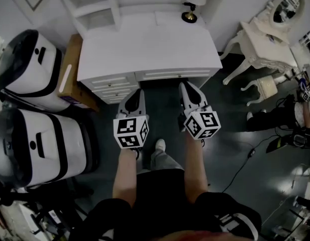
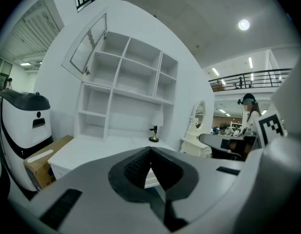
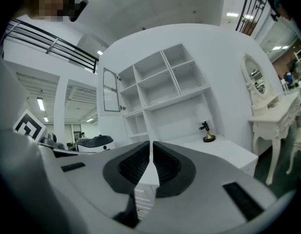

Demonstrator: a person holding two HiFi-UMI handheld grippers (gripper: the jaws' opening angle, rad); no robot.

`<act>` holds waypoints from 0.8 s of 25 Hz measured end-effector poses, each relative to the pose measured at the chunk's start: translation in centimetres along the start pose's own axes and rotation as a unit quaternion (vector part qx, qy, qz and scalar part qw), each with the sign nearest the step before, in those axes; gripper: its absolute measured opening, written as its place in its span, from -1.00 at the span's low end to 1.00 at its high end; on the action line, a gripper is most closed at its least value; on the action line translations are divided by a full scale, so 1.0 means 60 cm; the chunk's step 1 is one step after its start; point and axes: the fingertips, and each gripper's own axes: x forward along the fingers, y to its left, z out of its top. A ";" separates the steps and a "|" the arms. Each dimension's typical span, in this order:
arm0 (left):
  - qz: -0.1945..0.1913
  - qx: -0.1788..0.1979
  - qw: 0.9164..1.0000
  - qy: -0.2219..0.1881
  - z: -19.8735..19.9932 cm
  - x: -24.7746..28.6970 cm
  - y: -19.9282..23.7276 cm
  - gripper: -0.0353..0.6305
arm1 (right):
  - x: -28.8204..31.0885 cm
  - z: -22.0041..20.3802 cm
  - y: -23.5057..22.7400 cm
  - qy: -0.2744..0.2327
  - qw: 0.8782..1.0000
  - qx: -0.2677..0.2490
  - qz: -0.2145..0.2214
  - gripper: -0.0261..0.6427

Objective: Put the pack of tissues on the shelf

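Left gripper (image 2: 150, 151) jaws pressed together, empty, right gripper (image 3: 151, 147) jaws likewise closed on nothing, white desk (image 1: 144, 49) ahead

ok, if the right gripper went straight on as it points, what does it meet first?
Likely the drawer front of the white desk: the right gripper, shut and empty, points at it. Height unclear.

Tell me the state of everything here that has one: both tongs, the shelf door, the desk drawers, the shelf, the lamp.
Left tongs: shut, nothing between them.
Right tongs: shut, nothing between them.
Shelf door: swung open.
Desk drawers: closed.
Shelf compartments: empty where visible.
Lamp: upright on the desk.
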 end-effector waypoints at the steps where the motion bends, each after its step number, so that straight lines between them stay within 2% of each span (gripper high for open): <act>1: 0.008 0.003 1.000 -0.006 0.016 0.009 0.006 -0.86 | 0.017 0.011 -0.001 -0.004 1.000 -0.001 0.010 -0.81; 4: 0.029 0.016 0.999 -0.027 0.066 0.030 0.018 -0.86 | 0.059 0.051 0.000 -0.023 0.999 -0.007 0.040 -0.81; 10: 0.037 0.040 0.997 -0.057 0.130 0.051 0.001 -0.86 | 0.090 0.119 -0.018 -0.052 0.997 -0.024 0.060 -0.81; 15: 0.043 0.053 0.995 -0.071 0.161 0.061 -0.009 -0.86 | 0.111 0.143 -0.035 -0.060 0.996 -0.018 0.068 -0.81; 20: 0.063 0.046 0.994 -0.074 0.177 0.079 0.039 -0.86 | 0.154 0.133 -0.010 -0.047 0.994 -0.027 0.094 -0.81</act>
